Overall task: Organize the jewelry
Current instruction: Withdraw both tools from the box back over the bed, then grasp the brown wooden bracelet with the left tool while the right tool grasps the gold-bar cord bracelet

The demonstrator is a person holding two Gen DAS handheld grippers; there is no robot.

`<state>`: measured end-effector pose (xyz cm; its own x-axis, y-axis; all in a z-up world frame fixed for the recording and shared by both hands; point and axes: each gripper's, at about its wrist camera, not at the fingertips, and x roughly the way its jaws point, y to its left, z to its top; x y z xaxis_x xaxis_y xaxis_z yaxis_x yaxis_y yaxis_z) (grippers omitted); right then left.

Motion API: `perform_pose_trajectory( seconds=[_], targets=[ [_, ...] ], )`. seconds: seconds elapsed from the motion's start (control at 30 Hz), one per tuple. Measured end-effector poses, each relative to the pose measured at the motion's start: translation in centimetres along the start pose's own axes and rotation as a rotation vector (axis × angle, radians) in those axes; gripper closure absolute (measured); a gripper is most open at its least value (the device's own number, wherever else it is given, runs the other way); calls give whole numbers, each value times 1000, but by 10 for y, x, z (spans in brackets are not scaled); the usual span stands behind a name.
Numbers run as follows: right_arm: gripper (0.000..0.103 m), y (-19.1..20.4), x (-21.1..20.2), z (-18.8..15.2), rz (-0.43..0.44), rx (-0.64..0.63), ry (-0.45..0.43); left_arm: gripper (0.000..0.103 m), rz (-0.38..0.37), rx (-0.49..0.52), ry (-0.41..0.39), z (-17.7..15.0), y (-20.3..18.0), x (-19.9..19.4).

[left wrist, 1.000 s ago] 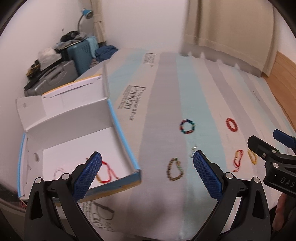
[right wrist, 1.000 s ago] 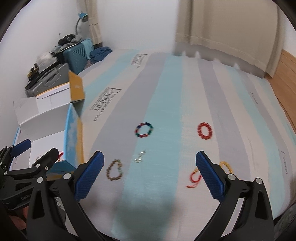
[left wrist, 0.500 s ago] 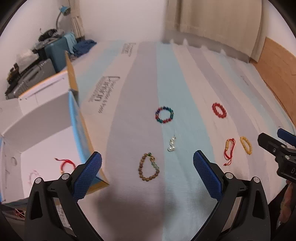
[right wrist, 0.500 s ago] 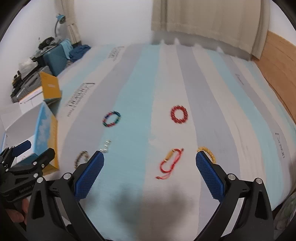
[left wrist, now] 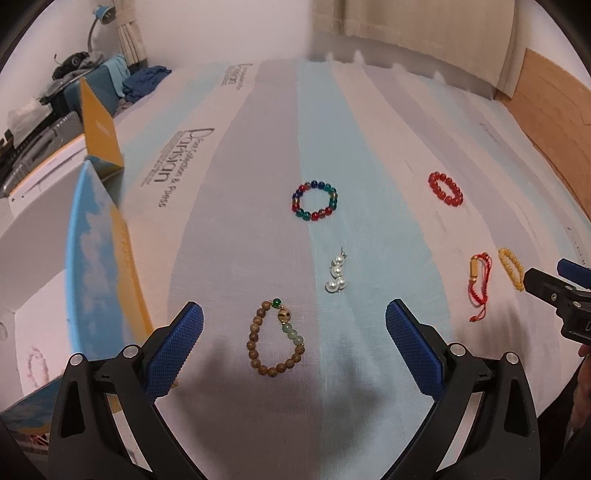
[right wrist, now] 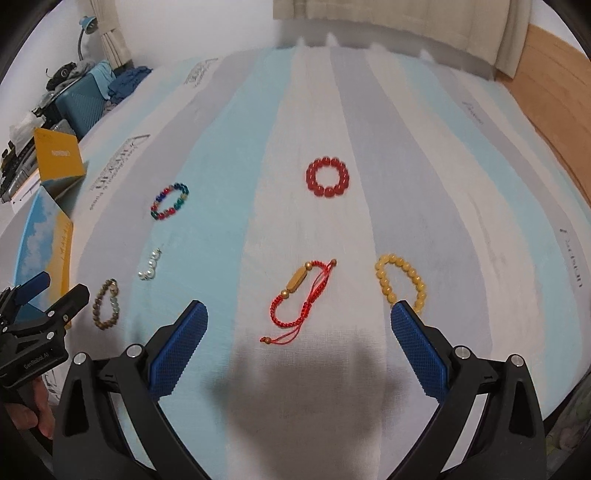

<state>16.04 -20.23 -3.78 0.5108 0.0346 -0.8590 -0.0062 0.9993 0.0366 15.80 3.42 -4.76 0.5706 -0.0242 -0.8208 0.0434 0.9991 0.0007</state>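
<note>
Several bracelets lie on the striped bedsheet. My left gripper [left wrist: 294, 343] is open and empty above a brown wooden bead bracelet [left wrist: 275, 339], with a pearl piece [left wrist: 337, 276] and a multicolour bead bracelet [left wrist: 314, 200] beyond. My right gripper [right wrist: 299, 339] is open and empty above a red cord bracelet [right wrist: 300, 300]. A yellow bead bracelet [right wrist: 400, 282] lies by its right finger. A red bead bracelet [right wrist: 327, 177] lies farther off.
An open white and blue box [left wrist: 96, 254] stands at the left, with a pink bracelet [left wrist: 37, 363] inside. Suitcases and clutter [left wrist: 70, 85] fill the far left corner. A curtain [right wrist: 388, 26] and a wooden wall panel [left wrist: 550, 110] bound the far side.
Both grippers have swung right, away from the box, and moved closer to the sheet. The brown bracelet now lies between my left fingers, the red cord bracelet between my right.
</note>
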Motion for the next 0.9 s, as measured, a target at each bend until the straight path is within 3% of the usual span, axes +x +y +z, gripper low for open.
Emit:
perform_pose_trajectory(
  seconds=[0.33, 0.63, 0.9],
  targets=[
    [7, 4, 47, 3, 3, -4, 68, 6, 32, 14, 21, -9, 9, 38],
    [8, 7, 79, 3, 3, 3, 117, 7, 12, -33, 55, -13, 16, 64],
    [17, 9, 98, -1, 10, 10, 160, 30, -29, -81, 89, -21, 19, 79]
  ],
)
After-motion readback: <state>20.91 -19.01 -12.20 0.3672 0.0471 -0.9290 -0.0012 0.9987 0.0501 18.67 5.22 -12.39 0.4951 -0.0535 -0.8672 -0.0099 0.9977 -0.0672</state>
